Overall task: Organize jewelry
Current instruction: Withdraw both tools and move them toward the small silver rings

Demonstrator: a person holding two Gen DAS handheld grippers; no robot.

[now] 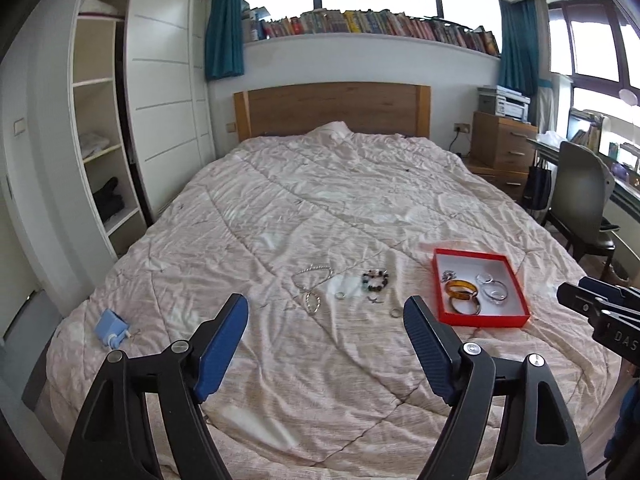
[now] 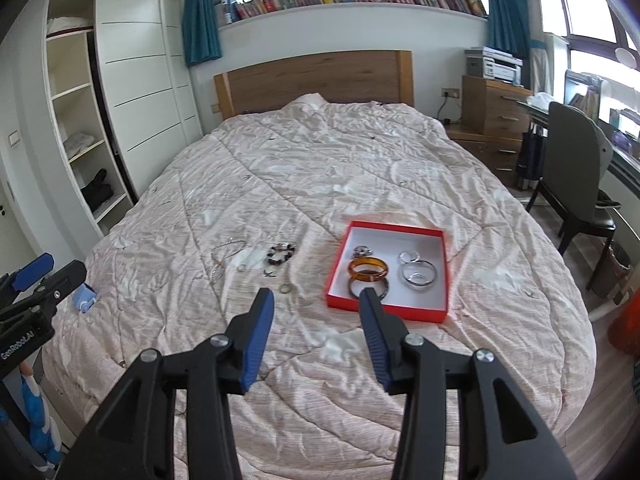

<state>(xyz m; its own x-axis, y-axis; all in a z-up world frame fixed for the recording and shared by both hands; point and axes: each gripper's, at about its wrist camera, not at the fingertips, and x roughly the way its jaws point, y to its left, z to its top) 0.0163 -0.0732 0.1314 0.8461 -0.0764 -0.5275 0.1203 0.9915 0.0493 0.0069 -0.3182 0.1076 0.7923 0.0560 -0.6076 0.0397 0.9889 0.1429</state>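
While both grippers hang above the near end of the bed, neither holds anything: the left gripper (image 1: 326,314) has its blue-padded fingers (image 1: 224,344) spread wide apart, and the right gripper (image 2: 316,300) has its fingers apart too, though less widely. On the pink quilted bedspread (image 1: 320,208) lies a red jewelry box (image 2: 440,276) with a white inside, to the right of the loose pieces. Inside it an amber bangle (image 2: 368,269) rests on top of a dark bangle (image 2: 354,290) at the near left, two clear glass bangles (image 2: 418,273) sit to the right, and a small cluster of metal pieces (image 2: 362,250) lies at the far left. Left of the box, on the bedspread, are a dark beaded bracelet (image 1: 375,279), a silver chain necklace (image 1: 310,286) further left, a small ring (image 1: 340,295) between them, a tiny star-shaped charm (image 1: 375,300), and another ring (image 1: 395,312) nearest the box. Well apart at the near left edge lies a blue charger plug (image 1: 110,330).
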